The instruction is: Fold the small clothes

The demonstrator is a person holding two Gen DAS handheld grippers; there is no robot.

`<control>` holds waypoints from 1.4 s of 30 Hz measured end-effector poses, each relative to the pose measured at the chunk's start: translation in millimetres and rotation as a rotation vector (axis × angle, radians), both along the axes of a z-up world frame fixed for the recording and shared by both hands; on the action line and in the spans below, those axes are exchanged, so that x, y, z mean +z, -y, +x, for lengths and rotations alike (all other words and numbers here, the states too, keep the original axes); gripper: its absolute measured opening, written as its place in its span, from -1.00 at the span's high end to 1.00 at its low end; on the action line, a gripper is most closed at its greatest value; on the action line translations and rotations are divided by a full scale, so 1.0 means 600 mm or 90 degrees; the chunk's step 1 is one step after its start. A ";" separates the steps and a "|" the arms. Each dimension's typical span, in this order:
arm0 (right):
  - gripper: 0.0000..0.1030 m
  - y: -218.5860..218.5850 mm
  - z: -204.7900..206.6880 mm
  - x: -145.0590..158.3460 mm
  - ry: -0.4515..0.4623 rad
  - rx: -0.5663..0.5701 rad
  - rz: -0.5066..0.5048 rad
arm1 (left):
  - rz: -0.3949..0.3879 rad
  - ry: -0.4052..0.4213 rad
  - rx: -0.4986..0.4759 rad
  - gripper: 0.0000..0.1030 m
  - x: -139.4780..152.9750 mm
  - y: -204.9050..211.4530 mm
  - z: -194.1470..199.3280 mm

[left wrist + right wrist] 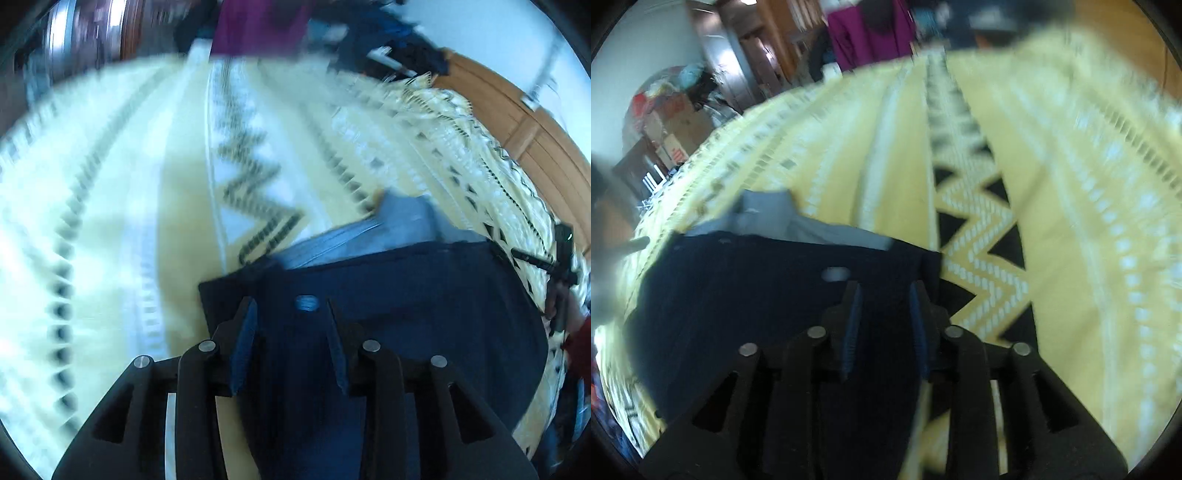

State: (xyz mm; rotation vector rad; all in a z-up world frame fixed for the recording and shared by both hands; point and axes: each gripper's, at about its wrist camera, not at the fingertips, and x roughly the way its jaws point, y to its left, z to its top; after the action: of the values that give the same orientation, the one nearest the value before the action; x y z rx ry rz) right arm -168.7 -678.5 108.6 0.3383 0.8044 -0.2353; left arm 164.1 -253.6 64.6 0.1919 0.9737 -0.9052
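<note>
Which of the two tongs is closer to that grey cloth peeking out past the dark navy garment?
Neither clearly. Left tongs and right tongs both sit over the dark navy garment, with the grey cloth beyond its far edge.

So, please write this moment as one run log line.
left gripper: open over navy garment | right gripper: open over it | grey garment: beneath | surface: yellow blanket

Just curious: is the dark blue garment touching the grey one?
Touching. In the right wrist view, the dark blue garment overlaps the grey garment, no gap between them.
</note>
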 end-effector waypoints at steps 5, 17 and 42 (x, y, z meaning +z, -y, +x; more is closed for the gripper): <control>0.13 -0.175 -0.038 -0.013 0.043 0.078 0.081 | -0.137 -0.073 -0.097 -0.02 0.042 0.011 -0.193; 0.29 -0.178 -0.144 -0.112 -0.021 0.093 0.148 | -0.133 -0.234 0.105 0.43 -0.098 -0.179 -0.190; -1.00 -0.315 -0.285 -0.138 -0.118 0.029 0.005 | -0.206 -0.193 0.252 -1.00 -0.068 -0.268 -0.347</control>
State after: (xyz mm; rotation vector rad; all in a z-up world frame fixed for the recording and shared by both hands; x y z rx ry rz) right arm -339.6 -489.7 25.8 0.3075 0.9946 -0.2232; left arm -43.8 -92.8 23.8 -0.4115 1.0788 -0.7217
